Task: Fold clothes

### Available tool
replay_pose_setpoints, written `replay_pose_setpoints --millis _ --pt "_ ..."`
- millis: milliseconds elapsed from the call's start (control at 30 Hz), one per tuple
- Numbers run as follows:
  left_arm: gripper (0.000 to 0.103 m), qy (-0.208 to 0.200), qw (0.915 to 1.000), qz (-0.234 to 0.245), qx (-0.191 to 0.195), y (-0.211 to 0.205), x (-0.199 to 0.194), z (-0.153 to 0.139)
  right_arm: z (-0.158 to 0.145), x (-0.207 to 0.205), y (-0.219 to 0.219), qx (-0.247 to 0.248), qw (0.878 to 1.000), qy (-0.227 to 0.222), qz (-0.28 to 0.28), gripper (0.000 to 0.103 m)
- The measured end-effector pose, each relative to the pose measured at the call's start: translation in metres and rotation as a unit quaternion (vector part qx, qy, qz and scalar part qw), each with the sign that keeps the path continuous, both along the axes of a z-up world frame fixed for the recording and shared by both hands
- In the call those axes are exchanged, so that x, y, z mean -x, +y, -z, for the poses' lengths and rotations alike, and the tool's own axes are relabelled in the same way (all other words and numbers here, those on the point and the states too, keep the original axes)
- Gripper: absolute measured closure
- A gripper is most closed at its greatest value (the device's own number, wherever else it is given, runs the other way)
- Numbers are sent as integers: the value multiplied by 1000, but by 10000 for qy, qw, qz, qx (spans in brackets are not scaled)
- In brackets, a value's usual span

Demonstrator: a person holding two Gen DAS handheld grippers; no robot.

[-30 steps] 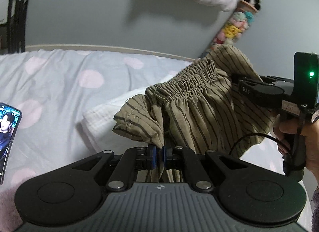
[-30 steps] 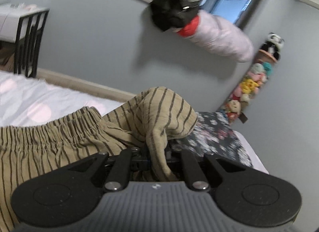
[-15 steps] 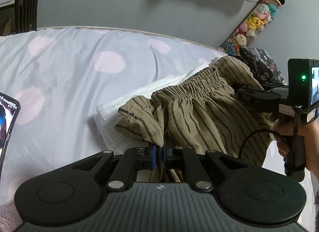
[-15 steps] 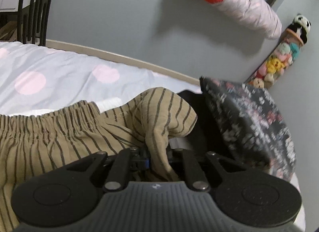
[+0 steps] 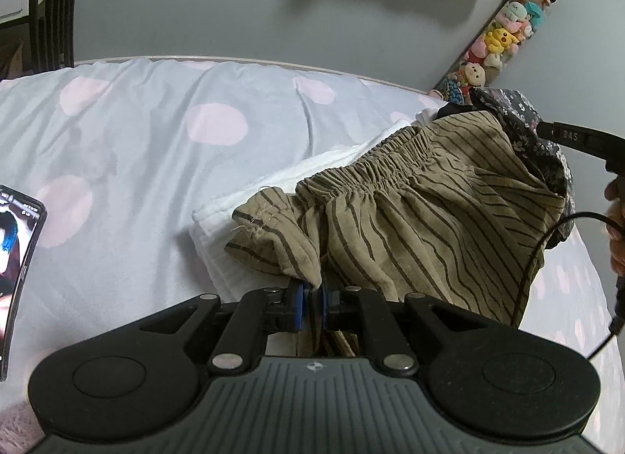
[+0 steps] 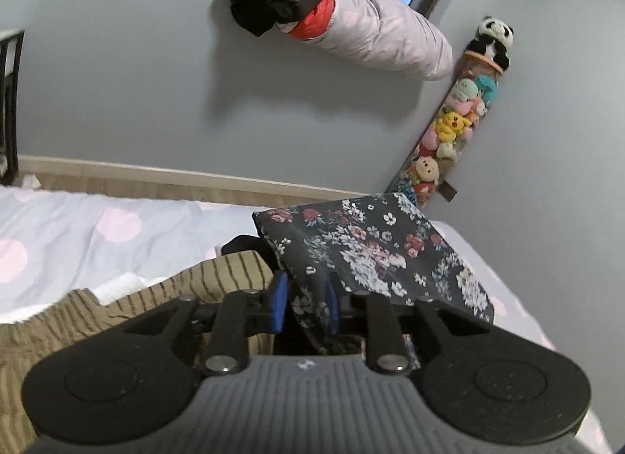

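Phone [image 5: 17, 258] lies at bed's left edge, screen lit, prob. just parked out of the way.

Bed [image 5: 136, 149] (pale sheet w/ pink dots) carries everything. Near its middle a white folded cloth [image 5: 218, 227] lies flat on the sheet; the striped shorts [image 5: 410, 219] overlap its right part, waistband toward the far edge.

Left gripper [image 5: 312, 297]: fingers clenched on a hem corner of the shorts, cloth pinched between the blue pads. Judgement: corner is held up to keep that side taut while the other side is laid down, so the fold line stays straight.

Right gripper [image 6: 304, 305]: fingers parted, nothing clamped; a floral cloth [image 6: 375, 254] sits between and ahead of them, whether touching the pads I can't tell. Shorts' right end [image 6: 218, 278] lies just left of the fingers, free of them. Judgement: right side is let go, resting toward bed's right edge atop or against the floral piece; fold is partway, left corner not yet set down.

Containers: a clear tube [image 6: 449, 129] leans on the wall at the right corner, packed w/ small plush toys, a panda [image 6: 494, 42] on top. No basket or bin seen for clothes.
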State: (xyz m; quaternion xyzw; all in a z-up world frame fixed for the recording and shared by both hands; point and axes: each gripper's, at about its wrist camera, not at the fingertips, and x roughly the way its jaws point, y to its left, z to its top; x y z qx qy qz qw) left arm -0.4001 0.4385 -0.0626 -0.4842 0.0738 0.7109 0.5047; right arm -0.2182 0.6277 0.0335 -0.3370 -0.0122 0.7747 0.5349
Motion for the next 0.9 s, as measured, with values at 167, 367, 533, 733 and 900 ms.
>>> replay_pose_setpoints --millis 167,367,533,733,900 --pt "93 -6 10000 -39 -17 -1 -1 3 7 12 -1 300 9987 126 -387 85" --pt "93 -62 10000 41 0 3 2 13 46 32 35 481 9986 24 -238 93" --pt "93 -155 9998 101 7 6 4 21 80 42 60 874 9956 120 -310 94" --pt "90 -281 9995 113 29 8 9 27 119 43 81 1557 9877 98 -143 95" --pt "88 -214 9997 47 93 7 6 23 111 46 74 1427 9896 -28 -170 94"
